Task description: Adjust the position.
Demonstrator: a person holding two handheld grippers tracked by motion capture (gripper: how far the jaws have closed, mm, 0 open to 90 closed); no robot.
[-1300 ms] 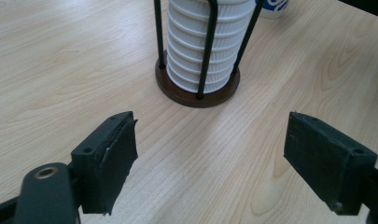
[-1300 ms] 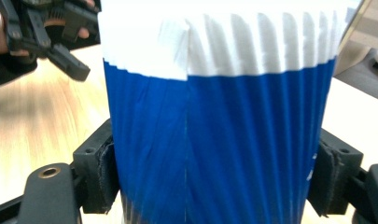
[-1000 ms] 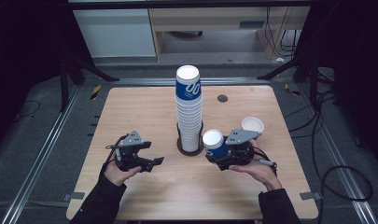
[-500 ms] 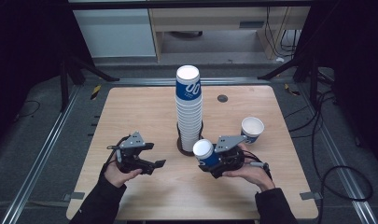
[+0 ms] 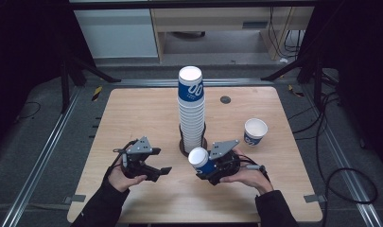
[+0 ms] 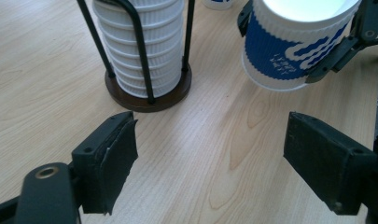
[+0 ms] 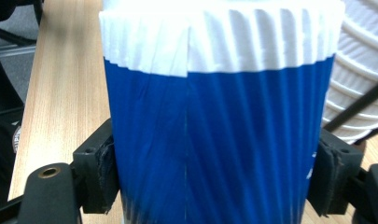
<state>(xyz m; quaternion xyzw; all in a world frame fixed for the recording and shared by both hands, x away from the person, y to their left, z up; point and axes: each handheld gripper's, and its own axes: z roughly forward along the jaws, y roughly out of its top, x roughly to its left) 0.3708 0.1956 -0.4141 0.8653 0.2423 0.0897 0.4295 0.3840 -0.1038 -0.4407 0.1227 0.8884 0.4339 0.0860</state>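
One big light wooden table (image 5: pixel 132 113) holds all we see. We see a tall stack of white and blue paper cups (image 5: pixel 191 111) in its middle, in a black wire holder. Near it, our right gripper (image 5: pixel 209 166) squeezes a blue ribbed paper cup (image 5: pixel 200 161), tipped left. Our left gripper (image 5: pixel 157 172), at the near left, is wide open, holding nothing.

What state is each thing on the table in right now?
Held cup: clamped in the right hand-held gripper, tilted, off the table.
Left hand-held gripper: open, holding nothing.
Cup stack: upright in its wire holder.
Lone cup: upright, mouth up, standing apart at the right.
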